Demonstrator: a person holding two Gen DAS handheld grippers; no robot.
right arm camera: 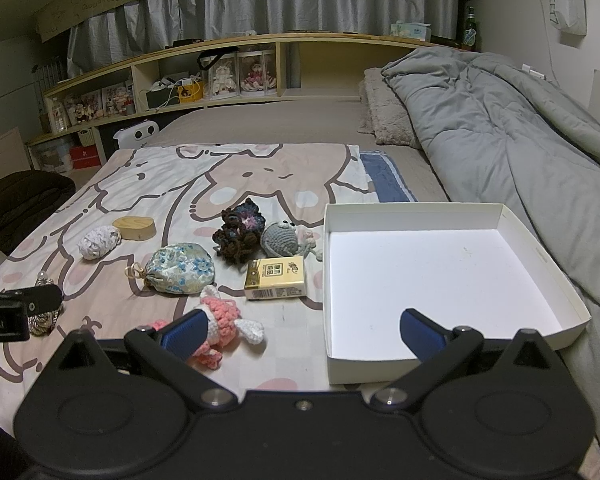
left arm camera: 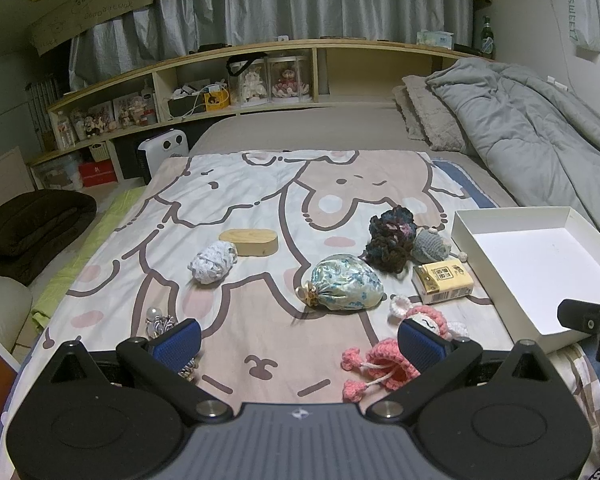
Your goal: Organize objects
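My left claw (left arm camera: 299,343) hung wide open and empty over the bed; the pink crochet doll (right arm camera: 220,314) lay just ahead of my right claw (right arm camera: 300,334), also agape, holding nothing, with the white box (right arm camera: 540,258) waiting rightward.

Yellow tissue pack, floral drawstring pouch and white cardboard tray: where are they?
Yellow tissue pack (right arm camera: 276,279), right wrist view, top face.
Floral drawstring pouch (left arm camera: 346,284), left wrist view, bulging middle.
White cardboard tray (right arm camera: 416,213), right wrist view, far wall.
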